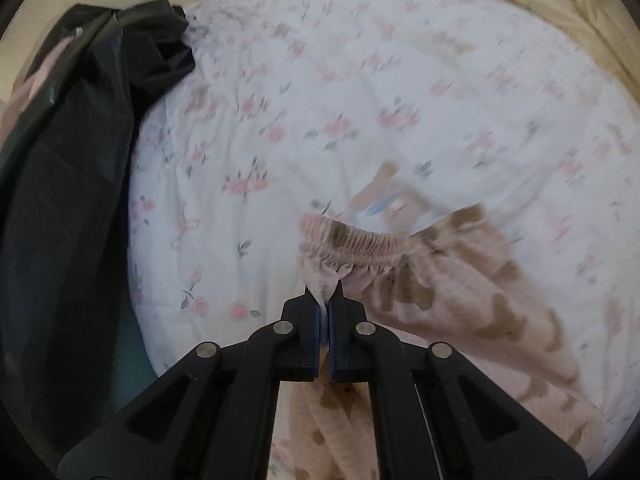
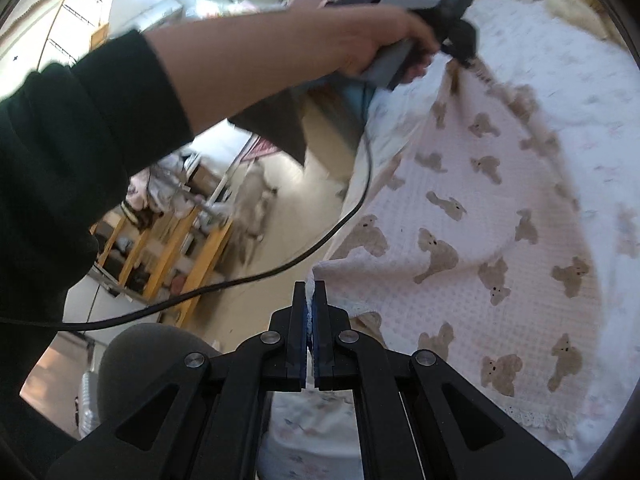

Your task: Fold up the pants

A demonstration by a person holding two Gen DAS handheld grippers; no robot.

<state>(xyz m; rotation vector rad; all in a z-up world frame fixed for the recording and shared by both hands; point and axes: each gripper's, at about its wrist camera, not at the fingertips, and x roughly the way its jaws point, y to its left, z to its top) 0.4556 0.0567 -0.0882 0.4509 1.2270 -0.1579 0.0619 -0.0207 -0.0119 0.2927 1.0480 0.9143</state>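
The pants are pale pink with brown bear prints and a lace hem. They hang stretched above the floral bed sheet. My left gripper is shut on the pants at the elastic waistband's corner. In the right wrist view the left gripper shows in a hand at the top, holding the waistband end. My right gripper is shut on the pants' near edge by the leg end.
A black garment lies on the bed's left side. A beige blanket lies at the far right. A black cable hangs off the left gripper. Off the bed's edge are wooden shelves and floor.
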